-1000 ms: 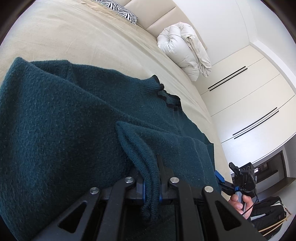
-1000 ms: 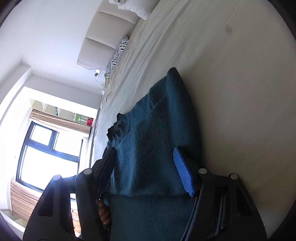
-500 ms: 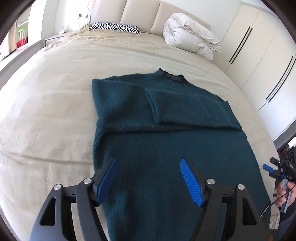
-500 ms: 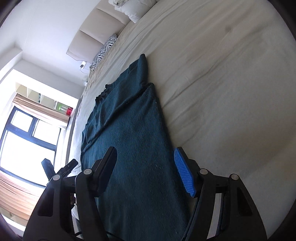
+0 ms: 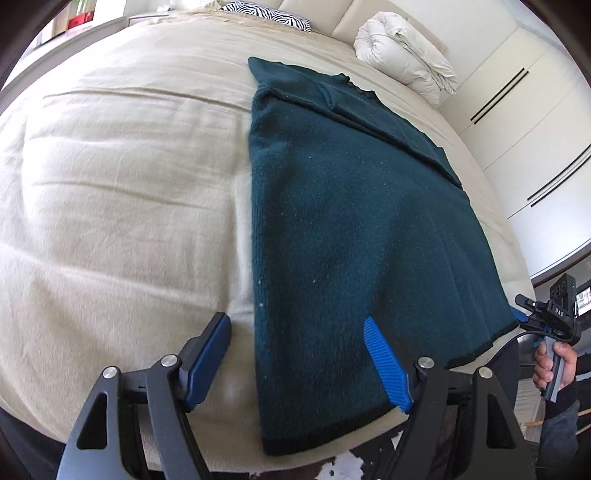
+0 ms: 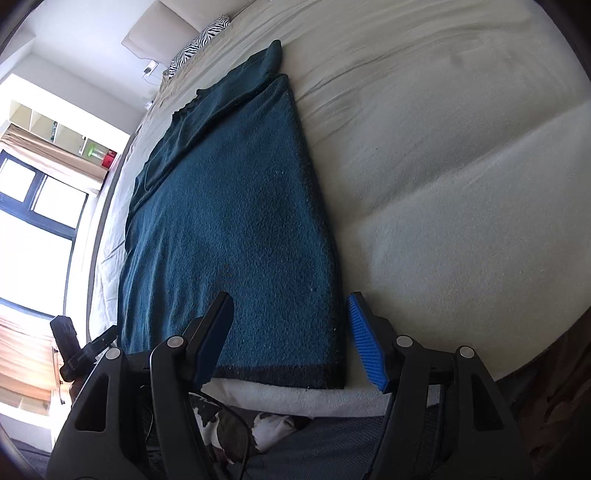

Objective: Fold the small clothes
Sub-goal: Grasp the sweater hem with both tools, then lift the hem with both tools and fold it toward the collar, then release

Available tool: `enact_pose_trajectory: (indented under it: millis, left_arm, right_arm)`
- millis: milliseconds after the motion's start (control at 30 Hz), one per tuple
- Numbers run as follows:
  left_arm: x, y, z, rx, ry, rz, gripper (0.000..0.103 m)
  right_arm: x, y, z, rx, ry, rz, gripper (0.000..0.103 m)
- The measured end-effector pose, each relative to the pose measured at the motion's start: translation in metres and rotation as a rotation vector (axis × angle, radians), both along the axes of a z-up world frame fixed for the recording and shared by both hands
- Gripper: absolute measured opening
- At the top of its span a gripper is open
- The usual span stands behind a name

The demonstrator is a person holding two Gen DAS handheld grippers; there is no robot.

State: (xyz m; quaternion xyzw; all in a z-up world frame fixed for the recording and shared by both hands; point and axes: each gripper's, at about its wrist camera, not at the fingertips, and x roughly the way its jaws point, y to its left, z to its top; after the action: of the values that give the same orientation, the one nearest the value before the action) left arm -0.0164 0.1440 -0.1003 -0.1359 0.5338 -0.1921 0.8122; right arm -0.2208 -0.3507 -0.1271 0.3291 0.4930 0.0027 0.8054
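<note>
While both grippers' jaws gape empty, sweater [image 5: 351, 221] lies lengthwise — collar seemingly toward headboard [image 5: 369, 14]

A dark teal sweater [image 6: 236, 221] is lying flat on a cream bed [image 6: 461, 184], its sleeves folded in over the chest and its dark hem running along the near edge of the mattress. The right gripper [image 6: 291, 332] is hanging over the hem's right corner with jaws spread and gripping nothing (one finger is over the knit, the other over the sheet). The left gripper [image 6: 79, 347] is showing at far left, beside a bright window [image 6: 33, 206].
</note>
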Motion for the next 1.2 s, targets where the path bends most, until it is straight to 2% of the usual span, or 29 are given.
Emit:
enact_pose_trajectory:
  millis: [167,233,367,533,600,667,733,933,1067,1133,1200]
  left_arm:
    - [-0.014,0.018,0.000,-0.053,0.045,0.030,0.077]
    - [-0.015,0.015,-0.003,-0.046,0.065,0.015,0.077]
    - [-0.017,0.011,-0.003,-0.027,0.081,-0.001,0.075]
    - [-0.012,-0.001,-0.005,0.009,0.101,-0.046,0.070]
    - [-0.011,-0.001,-0.007,0.030,0.106,-0.050,0.062]
    - [-0.010,0.003,-0.009,0.035,0.119,-0.034,0.045]
    - [-0.010,0.008,-0.011,0.027,0.136,-0.027,0.034]
    - [-0.013,0.002,-0.012,0.043,0.143,-0.072,0.009]
    - [-0.014,0.000,-0.009,0.033,0.131,-0.061,0.008]
    - [-0.014,0.001,-0.005,0.005,0.128,-0.052,0.007]
    - [-0.015,0.006,0.000,-0.054,0.118,-0.045,0.007]
  right_arm:
    - [-0.012,-0.002,-0.007,0.047,0.011,-0.022,0.047]
    - [-0.013,-0.007,-0.010,0.076,0.008,-0.040,0.038]
    - [-0.012,-0.008,-0.015,0.100,-0.003,-0.047,0.033]
    - [-0.011,-0.007,-0.016,0.103,0.001,-0.044,0.019]
    - [-0.010,-0.006,-0.017,0.104,0.001,-0.043,0.015]
    - [-0.009,-0.004,-0.018,0.102,0.000,-0.040,0.011]
    - [-0.009,-0.003,-0.017,0.099,-0.003,-0.038,0.009]
    - [-0.011,-0.002,-0.012,0.078,-0.016,-0.039,0.008]
    - [-0.013,0.001,-0.004,0.055,-0.033,-0.041,0.007]
    - [-0.015,0.002,0.000,0.049,-0.045,-0.040,0.007]
    - [-0.016,0.002,0.005,0.050,-0.055,-0.041,0.007]
